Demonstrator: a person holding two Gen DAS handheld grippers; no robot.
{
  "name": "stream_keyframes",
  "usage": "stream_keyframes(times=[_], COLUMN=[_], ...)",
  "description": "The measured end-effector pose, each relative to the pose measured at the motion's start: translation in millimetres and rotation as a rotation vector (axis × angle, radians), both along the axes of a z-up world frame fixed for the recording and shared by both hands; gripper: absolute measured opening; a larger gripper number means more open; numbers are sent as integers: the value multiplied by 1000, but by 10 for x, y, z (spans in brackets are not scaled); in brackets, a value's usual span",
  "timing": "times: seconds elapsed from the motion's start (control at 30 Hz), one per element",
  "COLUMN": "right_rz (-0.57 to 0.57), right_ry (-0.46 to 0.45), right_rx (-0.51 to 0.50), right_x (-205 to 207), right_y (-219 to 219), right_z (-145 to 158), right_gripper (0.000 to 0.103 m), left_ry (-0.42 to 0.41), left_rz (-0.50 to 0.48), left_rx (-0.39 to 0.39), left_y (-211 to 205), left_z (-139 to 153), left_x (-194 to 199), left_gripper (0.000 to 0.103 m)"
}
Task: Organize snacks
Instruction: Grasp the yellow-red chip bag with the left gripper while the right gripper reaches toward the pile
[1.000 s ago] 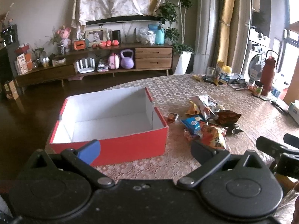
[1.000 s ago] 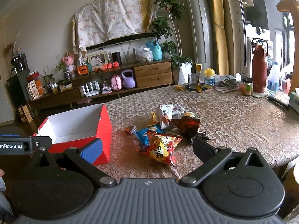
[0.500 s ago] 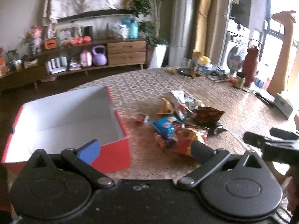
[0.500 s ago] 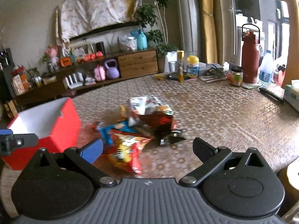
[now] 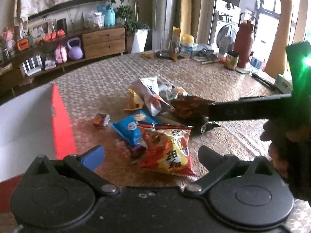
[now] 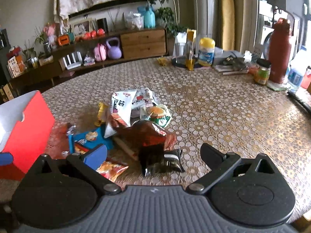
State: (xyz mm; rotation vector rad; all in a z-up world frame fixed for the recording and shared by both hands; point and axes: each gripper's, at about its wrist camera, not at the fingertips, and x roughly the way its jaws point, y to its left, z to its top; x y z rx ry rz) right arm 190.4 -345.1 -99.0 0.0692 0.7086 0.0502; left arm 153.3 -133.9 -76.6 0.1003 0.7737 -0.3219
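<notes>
A pile of snack packets lies mid-table. In the left wrist view a red-and-yellow chip bag [image 5: 169,151] sits right before my open left gripper [image 5: 151,155], with a blue packet [image 5: 130,128] and a small wrapped candy [image 5: 101,118] beyond it. The red box [image 5: 60,120], white inside, stands at the left. My right gripper [image 6: 154,153] is open and low over a black packet [image 6: 161,163] and a dark brown bag [image 6: 147,136]. A white packet [image 6: 122,106] and a burger-print packet [image 6: 155,114] lie farther back. The right gripper's body crosses the left wrist view from the right, held by a hand [image 5: 281,147].
At the table's far side stand a red bottle [image 6: 279,52], a small jar [image 6: 262,73], a yellow-lidded canister [image 6: 206,52] and a glass on a dark tray [image 6: 180,58]. A tissue box [image 5: 283,83] lies at the right. A wooden sideboard [image 6: 141,42] lines the wall.
Both grippers have swung right and moved in on the snack pile. The red box has slid to the left edge of both views. The right gripper now reaches over the brown bag.
</notes>
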Motion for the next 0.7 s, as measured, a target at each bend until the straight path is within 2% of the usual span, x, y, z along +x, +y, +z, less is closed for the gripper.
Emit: stream_keyframes(times=[0.2, 0.33, 0.43, 0.5, 0.67, 0.7], right_rz=[24, 44, 46, 40, 36, 37], right_ry=[34, 60, 77, 89, 101, 100], right_rx=[-1, -12, -22, -17, 3, 4], right_x=[314, 477, 578, 632, 677, 675], right_y=[48, 108, 140, 133, 103, 102], right_z=[-152, -250, -315, -352, -403, -401], right_gripper=[102, 97, 88, 79, 66, 64], left_ry=[34, 68, 91, 99, 111, 113], left_rz=[-12, -8, -6, -7, -34, -41], left_rx=[26, 54, 60, 70, 89, 90], left_y=[-195, -294, -328, -361, -446, -453], left_z=[-230, -377, -461, -507, -585, -592], left_x=[143, 245, 311, 336, 353, 353], left_gripper=[102, 100, 98, 94, 81, 74])
